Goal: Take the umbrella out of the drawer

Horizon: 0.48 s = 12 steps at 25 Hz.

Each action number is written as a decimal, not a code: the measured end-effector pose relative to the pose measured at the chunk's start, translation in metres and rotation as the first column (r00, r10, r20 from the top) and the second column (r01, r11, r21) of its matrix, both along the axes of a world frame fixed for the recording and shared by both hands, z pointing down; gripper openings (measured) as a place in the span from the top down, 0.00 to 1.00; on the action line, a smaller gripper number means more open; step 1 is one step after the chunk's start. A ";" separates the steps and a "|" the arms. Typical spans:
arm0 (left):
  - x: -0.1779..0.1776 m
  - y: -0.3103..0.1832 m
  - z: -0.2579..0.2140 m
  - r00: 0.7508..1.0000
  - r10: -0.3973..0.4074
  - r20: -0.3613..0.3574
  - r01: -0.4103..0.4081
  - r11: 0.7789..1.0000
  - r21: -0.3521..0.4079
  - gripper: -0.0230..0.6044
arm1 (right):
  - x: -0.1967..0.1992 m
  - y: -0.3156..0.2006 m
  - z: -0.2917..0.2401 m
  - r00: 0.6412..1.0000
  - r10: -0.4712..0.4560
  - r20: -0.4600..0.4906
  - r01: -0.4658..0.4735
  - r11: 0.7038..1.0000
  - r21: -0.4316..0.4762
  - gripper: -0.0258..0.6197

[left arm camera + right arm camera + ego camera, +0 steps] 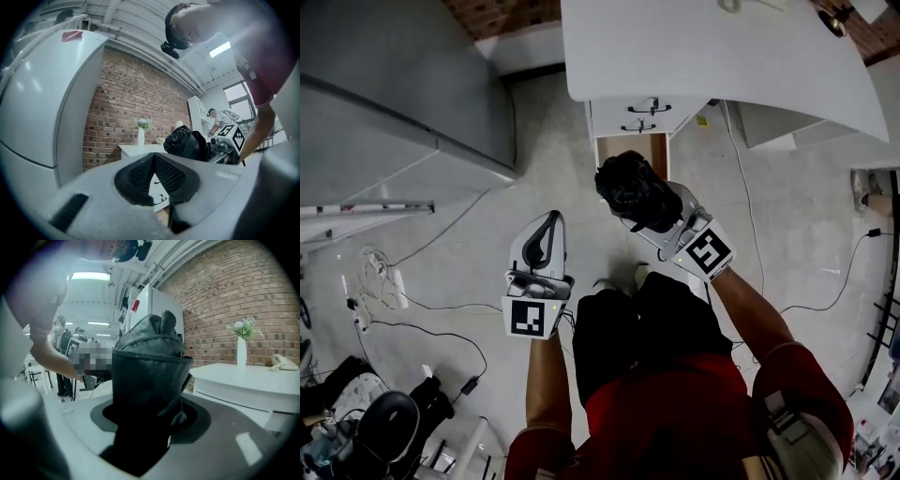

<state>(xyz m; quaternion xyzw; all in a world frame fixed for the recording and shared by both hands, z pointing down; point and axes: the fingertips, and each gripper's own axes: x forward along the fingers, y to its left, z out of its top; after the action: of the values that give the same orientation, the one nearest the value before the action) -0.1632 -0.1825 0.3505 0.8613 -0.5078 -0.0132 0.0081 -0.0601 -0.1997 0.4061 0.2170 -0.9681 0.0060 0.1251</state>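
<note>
The black folded umbrella (636, 190) sits clamped in the right hand-held gripper (666, 216); the drawer (649, 148) stands open.

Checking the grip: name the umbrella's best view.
Right gripper view: the black umbrella looms close, clamped between the jaws. Head view shows its bunched end from above; left gripper view shows it small, at right.

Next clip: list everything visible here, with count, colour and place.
umbrella: one, black, folded, in the right gripper, above the open drawer
open drawer: one, brown inside, under the table
shut drawers: two, white, dark handles, above it
table: one, white, by the brick wall
vase: one, white, with flowers, on the table
fridge: one, pale grey, left of the table
cables: several, dark and white, floor at left
left gripper: one, white, jaws together, empty
right gripper: one, white, shut on the umbrella
</note>
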 end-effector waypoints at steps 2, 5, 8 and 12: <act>0.004 0.009 -0.039 1.000 0.004 -0.006 -0.004 1.000 -0.002 0.96 | 0.003 0.008 -0.041 0.999 0.014 0.030 -0.014 1.000 -0.009 0.55; 0.008 0.025 -0.094 1.000 0.000 -0.022 0.000 1.000 0.004 0.96 | 0.008 0.023 -0.101 0.997 0.027 0.075 -0.026 1.000 -0.012 0.55; 0.016 0.038 -0.140 1.000 0.013 -0.019 -0.013 1.000 0.019 0.96 | 0.012 0.035 -0.157 0.992 0.035 0.118 -0.034 0.999 -0.009 0.55; 0.025 0.052 -0.186 0.999 0.034 -0.010 -0.034 0.999 0.034 0.96 | 0.018 0.048 -0.209 0.989 0.050 0.138 -0.048 0.999 -0.017 0.55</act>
<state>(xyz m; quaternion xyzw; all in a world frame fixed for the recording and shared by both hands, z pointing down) -0.1377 -0.1304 0.1647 0.8697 -0.4929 -0.0263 -0.0035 -0.0422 -0.1517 0.1975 0.2388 -0.9688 0.0307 0.0591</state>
